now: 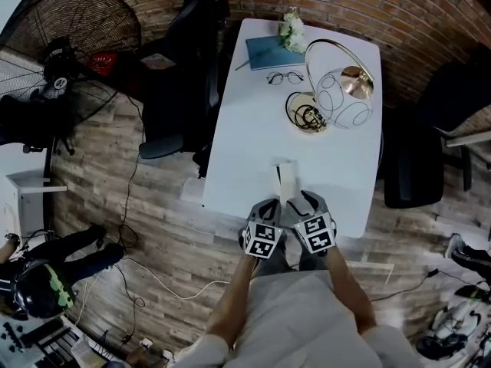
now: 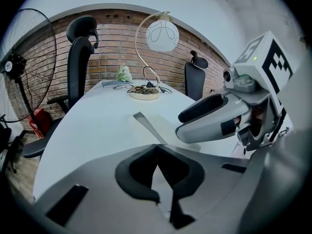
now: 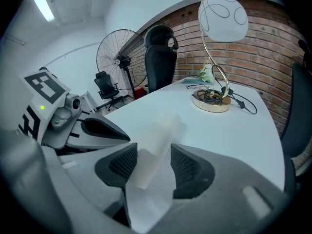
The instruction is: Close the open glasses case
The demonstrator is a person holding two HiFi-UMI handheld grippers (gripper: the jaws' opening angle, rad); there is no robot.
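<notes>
The white glasses case (image 1: 286,181) lies near the table's front edge, its lid (image 2: 146,125) standing up as a thin flap. In the right gripper view the case (image 3: 155,143) runs between the pads of my right gripper (image 3: 154,165), which touch it on both sides. My left gripper (image 2: 157,149) is shut with nothing between its pads, just left of the case and short of the lid. In the head view both grippers sit side by side at the table edge, the left gripper (image 1: 266,211) beside the right gripper (image 1: 305,205). A pair of glasses (image 1: 285,77) lies far back.
On the white table (image 1: 245,129) stand a globe lamp (image 1: 341,98) with a round brass base (image 1: 307,115), a blue book (image 1: 272,52) and a small flower bunch (image 1: 291,29). A black chair (image 1: 184,67) and a fan (image 1: 69,44) stand at the left, another chair (image 1: 418,152) at the right.
</notes>
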